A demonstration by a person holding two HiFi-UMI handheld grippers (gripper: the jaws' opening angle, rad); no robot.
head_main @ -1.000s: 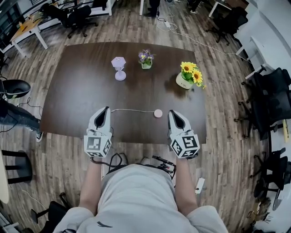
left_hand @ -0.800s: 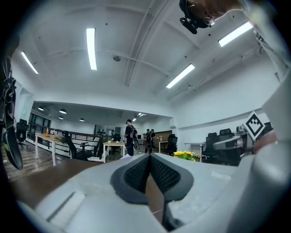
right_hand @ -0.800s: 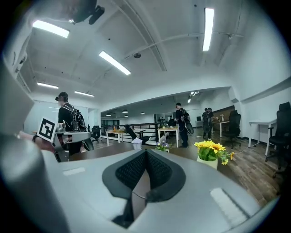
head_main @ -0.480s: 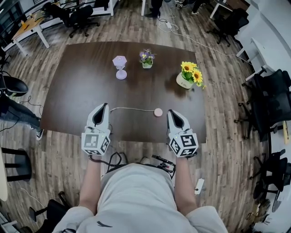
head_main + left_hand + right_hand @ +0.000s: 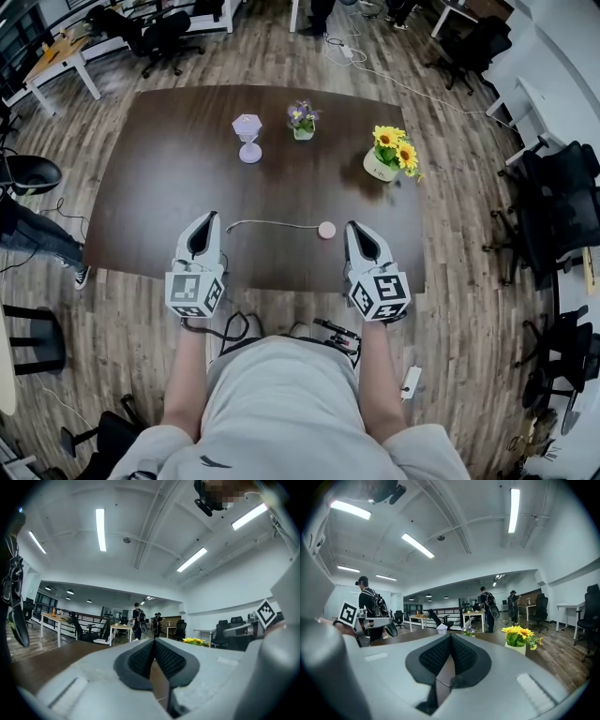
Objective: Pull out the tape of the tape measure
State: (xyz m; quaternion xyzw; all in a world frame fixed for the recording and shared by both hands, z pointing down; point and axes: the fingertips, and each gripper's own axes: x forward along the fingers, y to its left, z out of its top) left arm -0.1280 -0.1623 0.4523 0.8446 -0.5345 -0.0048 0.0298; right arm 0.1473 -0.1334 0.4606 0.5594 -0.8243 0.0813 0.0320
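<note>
A small round pink tape measure (image 5: 325, 230) lies on the dark wooden table (image 5: 169, 178) near its front edge. Its white tape (image 5: 267, 223) is drawn out to the left and curls down at its end beside my left gripper (image 5: 209, 218). That gripper is shut and holds nothing. My right gripper (image 5: 354, 229) hovers just right of the pink case, also shut and empty. In the left gripper view the jaws (image 5: 154, 643) meet with no gap; in the right gripper view the jaws (image 5: 450, 638) meet the same way. Neither gripper view shows the tape measure.
A lilac stand (image 5: 247, 137), a small pot of purple flowers (image 5: 301, 120) and a white pot of sunflowers (image 5: 391, 155) stand at the back of the table. Office chairs (image 5: 553, 206) and desks surround it. People stand in the far office (image 5: 489, 604).
Both grippers have drawn back slightly toward the table's front edge. The tape and its case lie as before.
</note>
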